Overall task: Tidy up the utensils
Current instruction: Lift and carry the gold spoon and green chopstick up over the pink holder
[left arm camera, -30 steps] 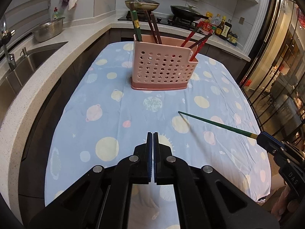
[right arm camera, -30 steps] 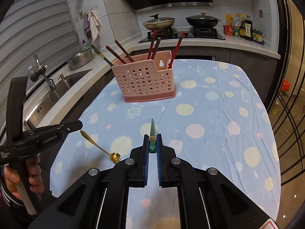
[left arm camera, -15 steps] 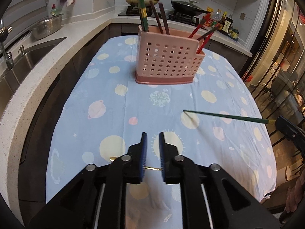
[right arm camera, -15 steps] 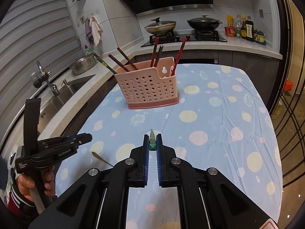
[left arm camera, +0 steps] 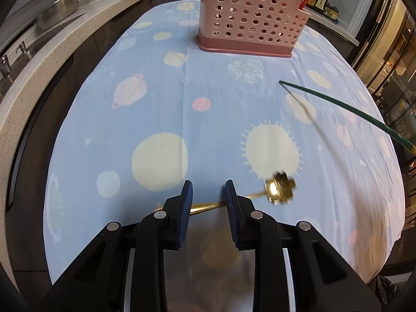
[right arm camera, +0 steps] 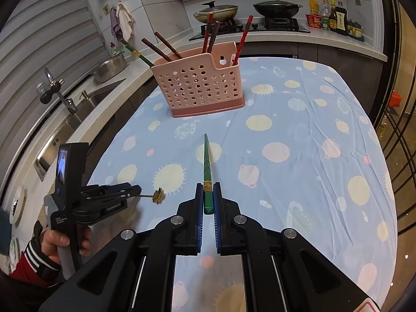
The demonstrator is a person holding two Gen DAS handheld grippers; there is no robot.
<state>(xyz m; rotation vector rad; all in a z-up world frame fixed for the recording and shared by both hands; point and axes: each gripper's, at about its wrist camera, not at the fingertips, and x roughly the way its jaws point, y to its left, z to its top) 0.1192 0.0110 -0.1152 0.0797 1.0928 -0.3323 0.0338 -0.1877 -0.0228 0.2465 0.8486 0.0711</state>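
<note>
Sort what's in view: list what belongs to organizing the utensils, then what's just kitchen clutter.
Job:
green chopstick clamped in right tool
gold spoon, handle between opening left tool
pink utensil basket

Clutter:
lidded pans
sauce bottles
steel bowl
hanging towels

A light blue tablecloth [right arm camera: 299,119] printed with pale yellow suns, pink ringed planets and white stars covers the table. On it stands a pink plastic utensil holder [right arm camera: 199,87] perforated with round holes, darker pink at its base, holding red and dark brown chopsticks [right arm camera: 208,32]. A dark green chopstick with a gold band [right arm camera: 207,166] and a shiny gold metal spoon [left arm camera: 279,191] show near black grippers with blue pads [left arm camera: 187,202].
</note>
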